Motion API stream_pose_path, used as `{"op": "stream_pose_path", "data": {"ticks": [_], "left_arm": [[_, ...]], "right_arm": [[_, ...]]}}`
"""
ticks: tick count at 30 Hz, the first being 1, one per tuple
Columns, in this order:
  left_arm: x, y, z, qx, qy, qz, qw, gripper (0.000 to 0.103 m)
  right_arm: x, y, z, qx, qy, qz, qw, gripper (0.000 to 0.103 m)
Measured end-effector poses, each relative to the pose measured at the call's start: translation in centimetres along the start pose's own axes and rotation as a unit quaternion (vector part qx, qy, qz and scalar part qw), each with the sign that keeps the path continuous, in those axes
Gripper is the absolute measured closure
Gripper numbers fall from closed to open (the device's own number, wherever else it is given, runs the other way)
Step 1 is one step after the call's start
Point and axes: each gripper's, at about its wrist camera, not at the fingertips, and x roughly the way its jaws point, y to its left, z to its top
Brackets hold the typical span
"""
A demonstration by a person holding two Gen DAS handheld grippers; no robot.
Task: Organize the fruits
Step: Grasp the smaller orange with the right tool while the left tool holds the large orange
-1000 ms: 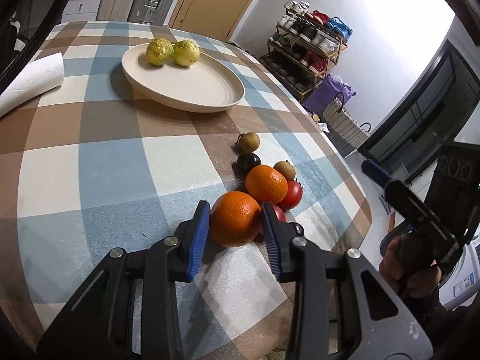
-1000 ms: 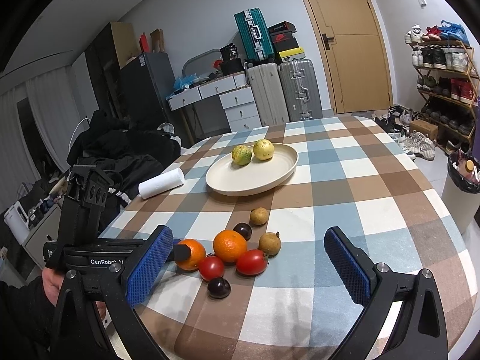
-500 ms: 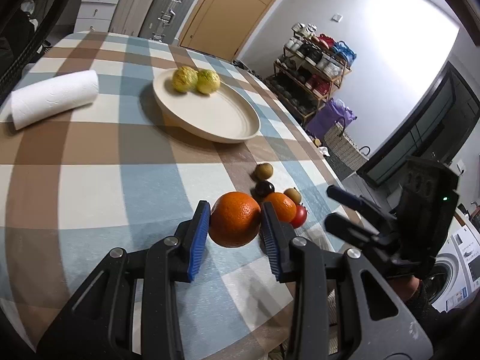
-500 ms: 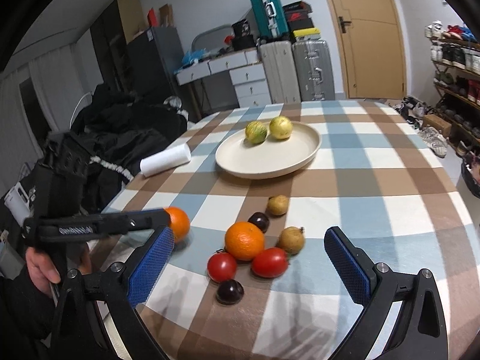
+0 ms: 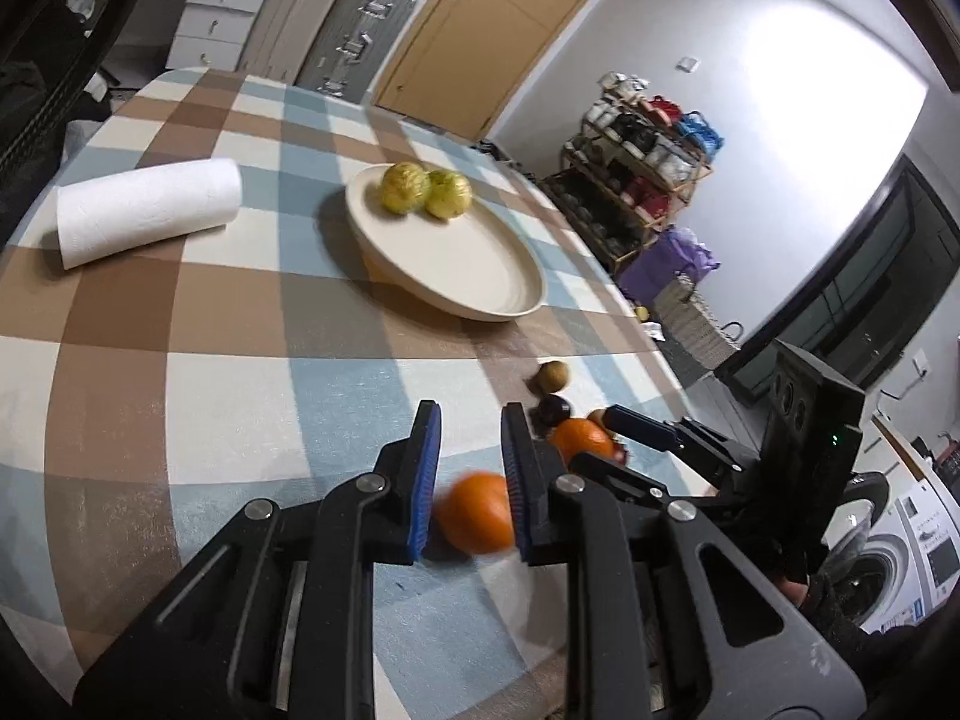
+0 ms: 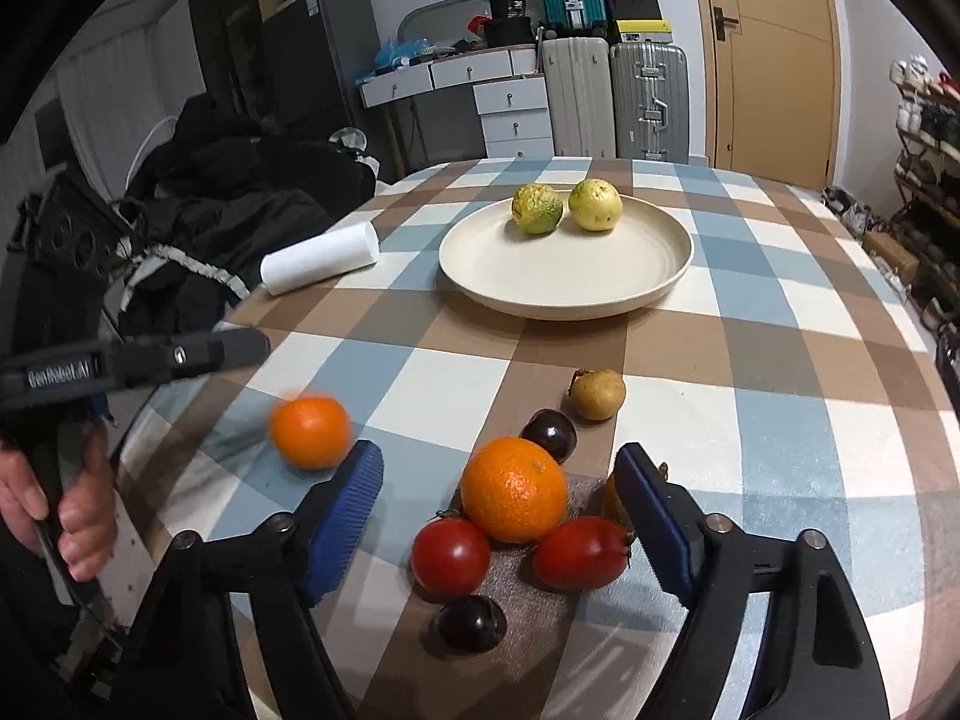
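Note:
A blurred orange (image 5: 477, 513) lies low between and below my left gripper's (image 5: 471, 426) jaws, out of their grip; in the right wrist view it (image 6: 311, 432) is below the left gripper's fingers (image 6: 180, 354) over the cloth. My right gripper (image 6: 498, 483) is open, its jaws on either side of a second orange (image 6: 515, 497) with two red tomatoes (image 6: 451, 555), dark plums (image 6: 549, 433) and a brown fruit (image 6: 597, 394) around it. The cream plate (image 6: 600, 294) holds two yellow-green fruits (image 6: 537, 208).
A white paper roll (image 5: 144, 217) lies left of the plate on the checked tablecloth (image 5: 180, 372). The table edge runs close at the near side. Suitcases, drawers and a shoe rack stand beyond the table.
The left gripper lifted the orange away from the pile, then the orange slipped out of its jaws and is dropping, blurred. The right gripper moved down over the fruit pile.

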Motion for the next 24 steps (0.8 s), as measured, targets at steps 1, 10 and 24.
{"op": "stream_pose_path", "data": {"ticks": [1,10,24], "left_arm": [[0.3,0.2,-0.1,-0.006,0.006,-0.006,0.9999,0.085],[0.1,-1.0,-2.8,0.007,0.034,-0.003,0.9994,0.053],[2.9,-0.7,-3.5,0.016,0.067,0.032,0.9971,0.037]], "right_arm": [[0.3,0.1,0.0,-0.003,0.005,-0.003,1.000,0.029],[1.4,-0.2,-0.3,-0.006,0.024,-0.023,0.999,0.059],[0.6,-1.1,-0.3,0.027,-0.009,0.011,1.000,0.064]]}}
